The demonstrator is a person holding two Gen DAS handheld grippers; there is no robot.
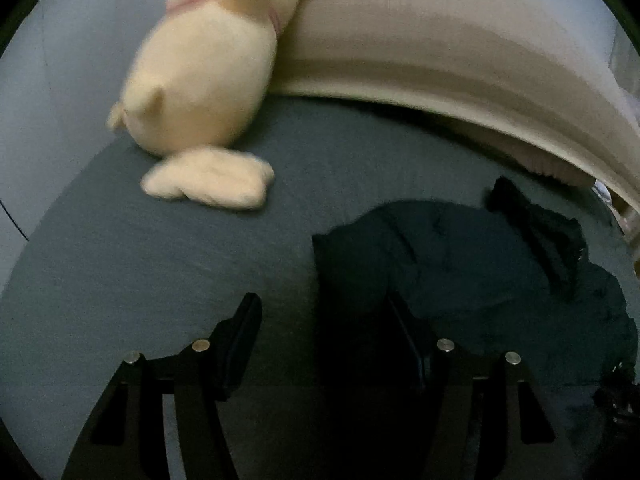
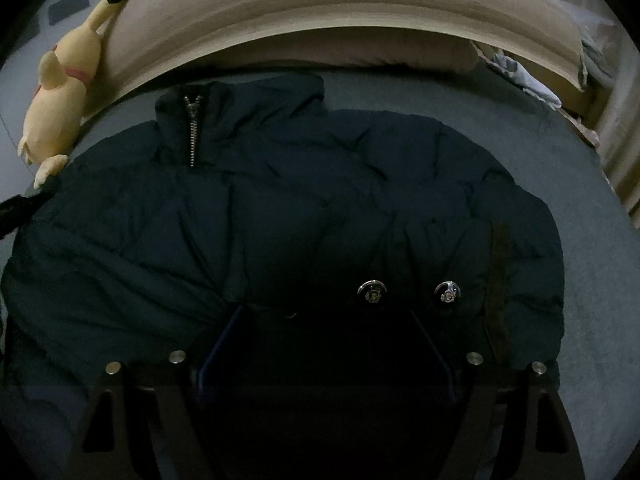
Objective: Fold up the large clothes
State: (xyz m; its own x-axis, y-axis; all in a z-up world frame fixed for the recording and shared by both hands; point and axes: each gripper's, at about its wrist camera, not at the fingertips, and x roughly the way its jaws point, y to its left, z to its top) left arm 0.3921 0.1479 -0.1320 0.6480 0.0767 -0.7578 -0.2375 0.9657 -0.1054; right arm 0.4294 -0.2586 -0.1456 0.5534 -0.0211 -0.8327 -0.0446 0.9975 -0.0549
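Left tongs [image 1: 326, 332]: released, jaws standing apart over the bed, nothing pressed between them; the near edge of the dark puffer jacket [image 1: 460, 280] lies under and beside the right-hand jaw, bare bed sheet [image 1: 160, 260] under the other. Right tongs [image 2: 326, 340]: released, jaws wide, poised directly above the jacket's lower front, with dark cloth beneath but no visible pinch. Item for folding: one large quilted jacket, dark blue-green, spread across the bed ahead of the right tongs; collar with metal zipper [image 2: 192, 132] at the far left, two metal snap buttons [image 2: 372, 292] just ahead of the right-hand jaw, a brown trim strip [image 2: 496, 280] running beyond them. Handling, as judged: light for its bulk, soft and springy, with a smooth shell that looks likely to slide between pads and puff back open after a fold; no fragility apart from the hardware. Hold advised at seams, hem or the placket edge beside the buttons, gathering a thick pinch, one tong at each end of the same edge. Also present: cream plush toy [image 1: 200, 80] far ahead of the left tongs, lying against the pale headboard [image 1: 440, 48]; a small black cloth piece [image 1: 540, 232] on the jacket's far side.
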